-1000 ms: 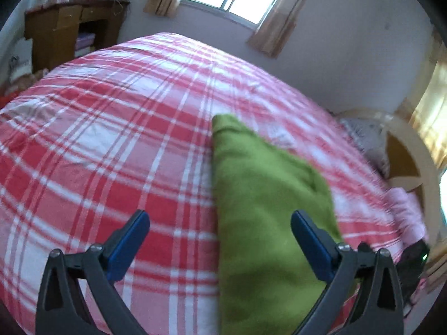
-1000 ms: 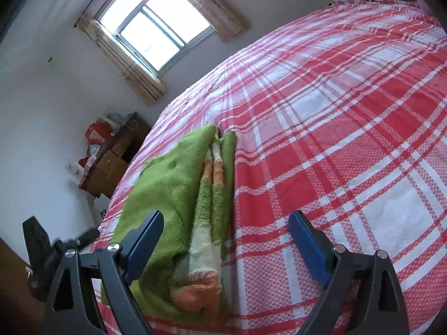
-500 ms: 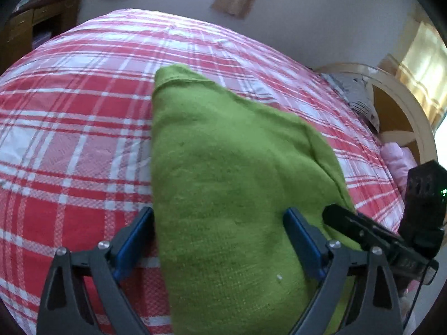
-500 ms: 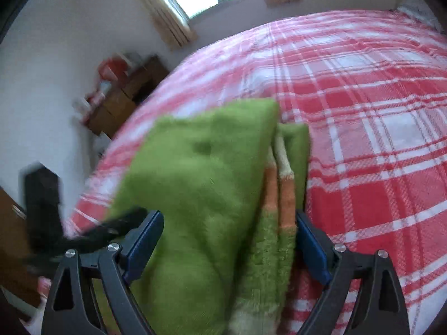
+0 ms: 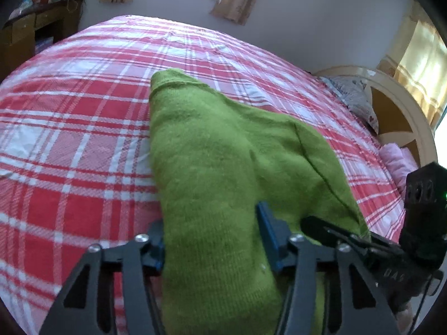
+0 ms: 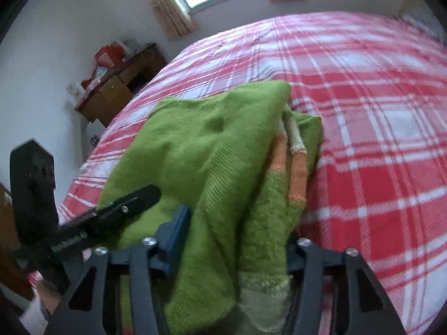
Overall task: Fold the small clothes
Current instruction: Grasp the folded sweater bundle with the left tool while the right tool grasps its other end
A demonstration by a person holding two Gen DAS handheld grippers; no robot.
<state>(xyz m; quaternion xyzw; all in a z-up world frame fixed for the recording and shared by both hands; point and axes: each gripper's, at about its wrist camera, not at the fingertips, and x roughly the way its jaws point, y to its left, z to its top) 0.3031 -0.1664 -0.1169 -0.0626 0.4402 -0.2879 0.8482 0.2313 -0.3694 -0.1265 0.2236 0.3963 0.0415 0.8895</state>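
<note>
On the red-and-white plaid bed (image 5: 83, 128), in the left wrist view, one green knitted garment (image 5: 212, 150) lies folded lengthwise, its near end running between the two fingers of the left gripper (image 5: 212, 240). The jaws are closing, and the blue pads press into the cloth on both sides; the left pad is mostly hidden behind the knit. The garment's lowest part is cut off by the frame edge. At the right edge the right gripper (image 5: 329, 230) shows only as one dark finger tip and a black block, the rest out of frame. A wooden desk (image 5: 30, 33) and a curved headboard (image 5: 402, 106) stand at the margins, both partly cropped.

In the right wrist view, the same garment (image 6: 195, 150) shows stacked layers: plain green on top, with orange and pale stripes along the right-hand fold. It bunches between the fingers of the right gripper (image 6: 240, 237), whose jaws are closing on it; the right pad is buried under cloth. The left gripper (image 6: 134, 198) reaches in from the left, blurred, one finger lying on the green knit.
</note>
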